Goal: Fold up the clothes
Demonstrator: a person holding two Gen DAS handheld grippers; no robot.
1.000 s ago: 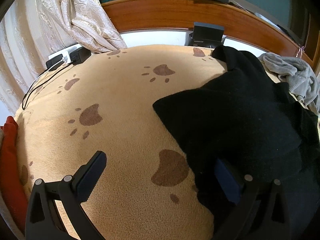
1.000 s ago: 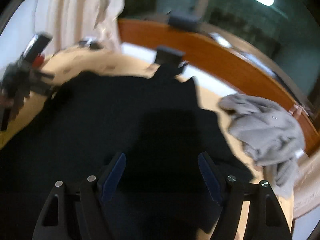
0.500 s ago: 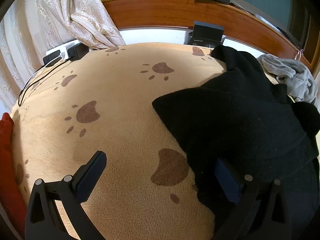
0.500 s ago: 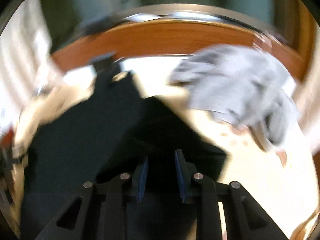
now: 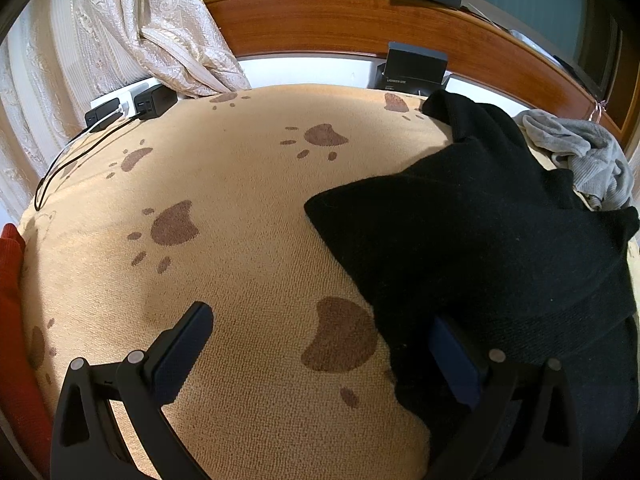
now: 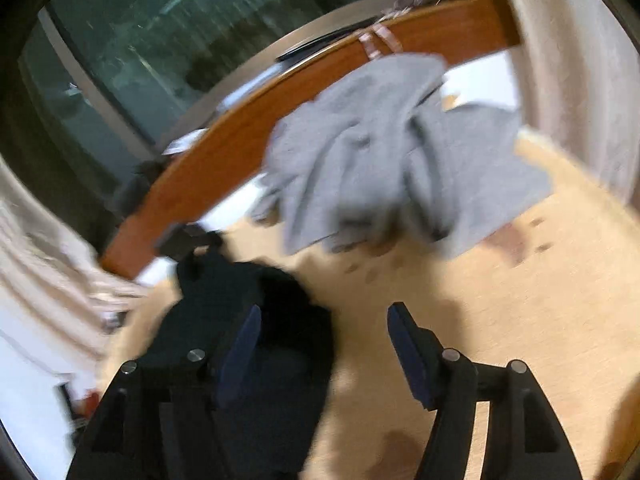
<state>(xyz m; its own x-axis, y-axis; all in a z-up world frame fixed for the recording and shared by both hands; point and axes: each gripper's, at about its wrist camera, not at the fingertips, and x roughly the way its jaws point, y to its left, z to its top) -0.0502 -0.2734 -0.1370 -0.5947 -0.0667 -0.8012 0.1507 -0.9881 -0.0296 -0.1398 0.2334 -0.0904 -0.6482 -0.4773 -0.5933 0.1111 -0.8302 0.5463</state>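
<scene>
A black garment [image 5: 472, 240] lies partly folded on the right side of the tan paw-print blanket [image 5: 240, 208]. My left gripper [image 5: 320, 344] is open low over the blanket, its right finger [image 5: 456, 364] tucked against the garment's near edge. In the blurred right wrist view the same black garment [image 6: 240, 296] sits at lower left under the left finger. My right gripper [image 6: 324, 340] is open over bare blanket [image 6: 500, 292], holding nothing. A crumpled grey garment [image 6: 380, 152] lies ahead of it, also showing as the grey garment [image 5: 580, 156] at far right.
A wooden headboard [image 5: 360, 28] runs along the far side with a black box [image 5: 414, 70] below it. Chargers with cables [image 5: 132, 106] and a cream curtain [image 5: 152, 28] are at the back left. A red cloth [image 5: 12, 300] hangs at the left edge.
The right gripper closed over the black garment half a second ago, then opened and swung right toward the grey garment. A black flap now lies folded over. The left gripper hardly moved.
</scene>
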